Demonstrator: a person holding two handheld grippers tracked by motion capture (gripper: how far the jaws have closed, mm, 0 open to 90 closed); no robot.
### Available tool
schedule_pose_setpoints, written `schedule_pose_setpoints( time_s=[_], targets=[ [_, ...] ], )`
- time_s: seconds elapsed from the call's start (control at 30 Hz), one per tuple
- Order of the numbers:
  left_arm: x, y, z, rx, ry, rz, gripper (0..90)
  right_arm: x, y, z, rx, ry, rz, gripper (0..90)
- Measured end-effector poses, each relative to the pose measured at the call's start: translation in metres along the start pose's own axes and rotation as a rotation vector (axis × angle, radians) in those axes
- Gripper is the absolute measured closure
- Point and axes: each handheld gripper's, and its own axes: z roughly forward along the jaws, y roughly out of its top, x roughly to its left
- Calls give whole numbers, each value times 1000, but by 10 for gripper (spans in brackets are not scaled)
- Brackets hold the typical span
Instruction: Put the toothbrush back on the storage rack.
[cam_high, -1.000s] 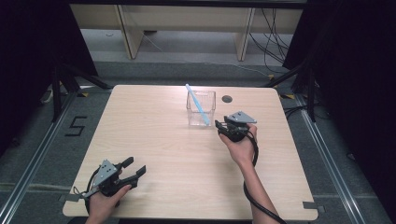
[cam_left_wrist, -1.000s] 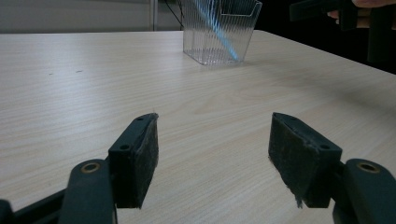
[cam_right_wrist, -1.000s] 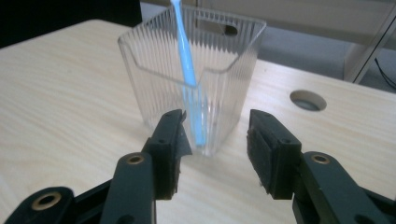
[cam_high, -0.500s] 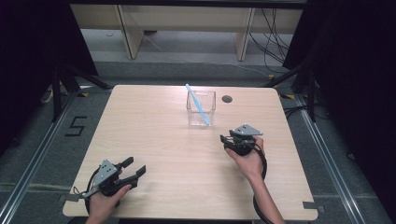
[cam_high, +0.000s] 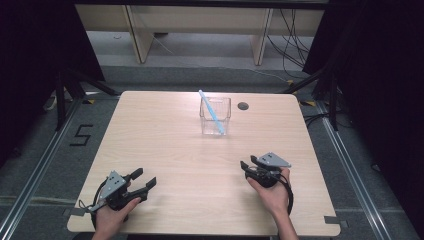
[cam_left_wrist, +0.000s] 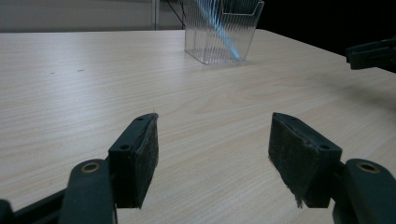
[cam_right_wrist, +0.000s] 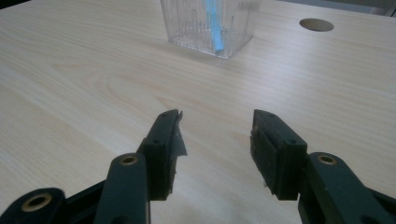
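1. A clear ribbed box (cam_high: 215, 116) stands on the wooden table (cam_high: 165, 145), toward its far side and near the middle of its width.
2. 1 light blue stick (cam_high: 212, 111) leans inside the box, its top poking over the box's far-left rim and its lower end resting at the box's near-right bottom.
3. A dark round hole (cam_high: 243, 106) sits in the table just right of the box.
4. The left gripper (cam_high: 141, 181) is well nearer than the box and to its left, close to the table's near edge, held in the person's left hand (cam_high: 111, 216). Its 2 jaws are wide apart with nothing between them.
5. The right gripper (cam_high: 248, 163) is nearer than the box and a little to its right, held in the right hand (cam_high: 272, 192). Its 2 jaws are apart and hold nothing.
6. In the left gripper view, the box (cam_left_wrist: 222, 29) lies ahead past the jaws, and the right gripper's tip (cam_left_wrist: 371, 52) shows at the right edge.
7. In the right gripper view, the box (cam_right_wrist: 210, 24) stands straight ahead with the hole (cam_right_wrist: 316, 24) to its right.
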Motion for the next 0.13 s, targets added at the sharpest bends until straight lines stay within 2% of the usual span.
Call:
schedule_pose_setpoints(
  time_s=[0.1, 0.13],
  targets=[
    [0, 0, 0, 4, 3, -9, 328, 4, -5, -1, -11, 8, 23, 523],
    [0, 0, 0, 4, 3, -14, 328, 3, -6, 0, -17, 5, 12, 523]
  ],
)
